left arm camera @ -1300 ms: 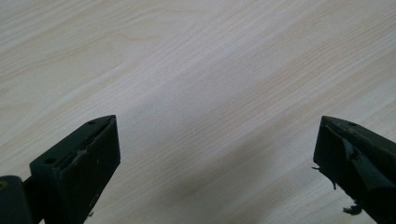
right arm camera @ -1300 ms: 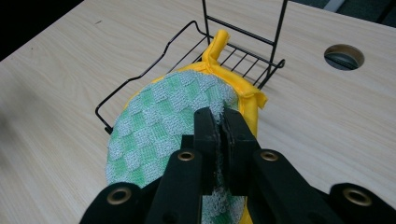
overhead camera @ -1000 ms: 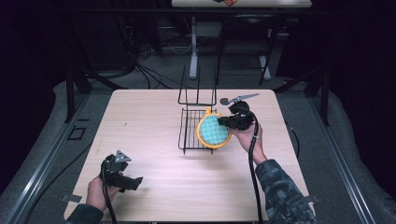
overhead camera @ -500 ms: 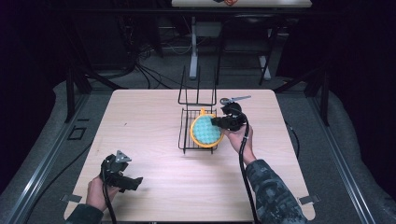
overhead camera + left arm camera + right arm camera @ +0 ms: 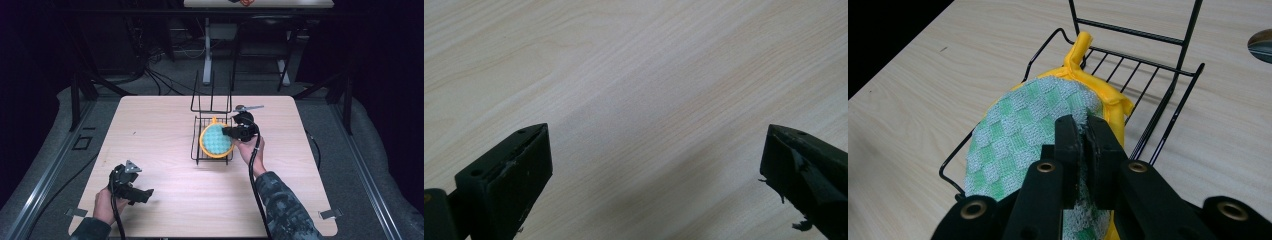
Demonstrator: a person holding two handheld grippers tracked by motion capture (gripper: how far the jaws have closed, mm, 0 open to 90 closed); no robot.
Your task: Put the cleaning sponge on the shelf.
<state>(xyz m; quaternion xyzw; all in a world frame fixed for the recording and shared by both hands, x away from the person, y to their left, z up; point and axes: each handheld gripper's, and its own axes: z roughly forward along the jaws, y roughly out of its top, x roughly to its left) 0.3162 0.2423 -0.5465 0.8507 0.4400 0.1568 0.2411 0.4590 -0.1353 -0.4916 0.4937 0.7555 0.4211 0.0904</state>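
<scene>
My right gripper is clamped on the edge of the pot holder, holding it over the wire rack. Step in hand: placing it in the rack. Next: lower it, then release. The holder is round, green-checked, yellow-edged, with a loop. My left gripper stands wide, holding nothing, over the table.

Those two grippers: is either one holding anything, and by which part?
The right gripper pinches the round green potholder at its edge, over the wire rack. The left gripper is open, holding nothing.
</scene>
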